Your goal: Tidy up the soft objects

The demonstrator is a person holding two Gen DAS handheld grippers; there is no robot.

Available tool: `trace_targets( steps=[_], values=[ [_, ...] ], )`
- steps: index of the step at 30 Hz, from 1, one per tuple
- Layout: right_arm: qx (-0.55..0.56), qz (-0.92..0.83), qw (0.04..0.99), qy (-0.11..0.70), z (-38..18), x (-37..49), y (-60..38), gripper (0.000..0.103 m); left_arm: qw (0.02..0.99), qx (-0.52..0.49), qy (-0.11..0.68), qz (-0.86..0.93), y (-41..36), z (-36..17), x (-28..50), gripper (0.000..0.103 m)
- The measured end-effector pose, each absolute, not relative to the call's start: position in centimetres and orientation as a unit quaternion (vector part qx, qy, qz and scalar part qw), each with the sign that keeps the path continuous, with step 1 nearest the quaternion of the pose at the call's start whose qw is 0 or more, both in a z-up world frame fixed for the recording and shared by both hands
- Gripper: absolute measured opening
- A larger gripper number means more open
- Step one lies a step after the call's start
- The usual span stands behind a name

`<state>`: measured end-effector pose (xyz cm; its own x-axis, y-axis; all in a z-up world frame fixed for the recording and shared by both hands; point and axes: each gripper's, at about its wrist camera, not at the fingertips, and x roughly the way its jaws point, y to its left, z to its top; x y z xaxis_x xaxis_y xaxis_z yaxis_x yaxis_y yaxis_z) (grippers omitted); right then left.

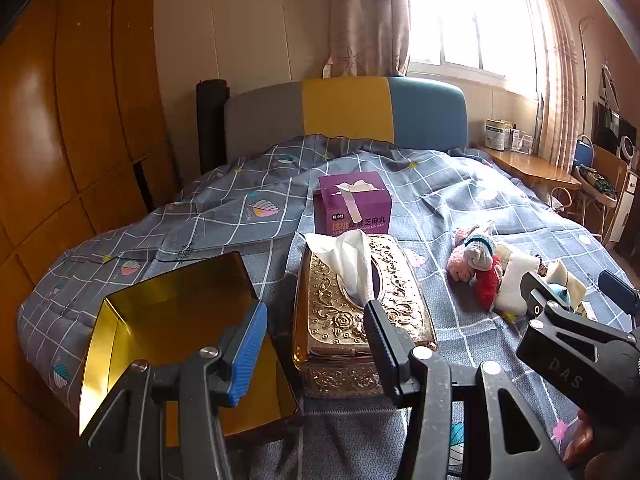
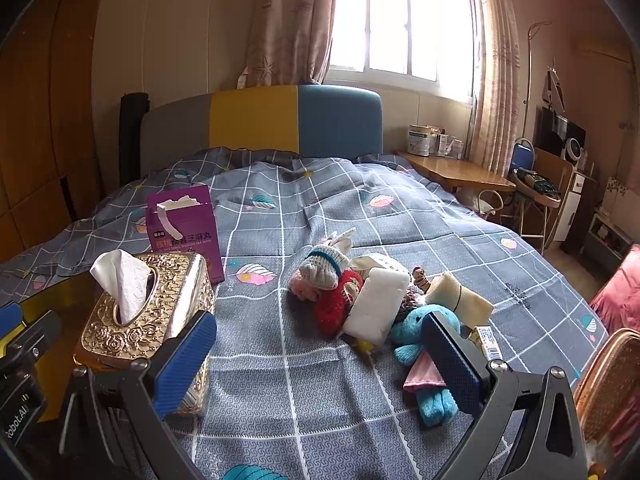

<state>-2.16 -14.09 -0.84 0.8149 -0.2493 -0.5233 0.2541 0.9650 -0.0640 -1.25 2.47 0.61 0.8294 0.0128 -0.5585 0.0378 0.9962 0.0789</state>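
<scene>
Right wrist view puts the pile of soft toys (image 2: 376, 300) on the bed (image 2: 460, 224) just ahead of your right tongs (image 2: 320, 364), which gape empty; the blue plush (image 2: 416, 332) lies nearest, beside the right finger, long axis running toward you; your left tongs (image 1: 316, 336), also open and empty, sit by the gold tin (image 1: 176, 332), well left of the pile.

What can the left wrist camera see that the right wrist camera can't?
Only the left wrist view shows the inside of the open gold tin. Only the right wrist view shows the blue plush elephant whole and a pink cloth under it. Both show the gold tissue box, the purple box, the white sponge and the bed.
</scene>
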Motion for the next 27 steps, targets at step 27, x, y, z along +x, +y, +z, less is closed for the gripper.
trace_targets(
  steps=[27],
  values=[
    [0.008,-0.147,0.953,0.265,0.1,0.1,-17.9,0.103,0.952,0.063,0.299,-0.032,1.2,0.6,-1.1,0.051]
  ],
)
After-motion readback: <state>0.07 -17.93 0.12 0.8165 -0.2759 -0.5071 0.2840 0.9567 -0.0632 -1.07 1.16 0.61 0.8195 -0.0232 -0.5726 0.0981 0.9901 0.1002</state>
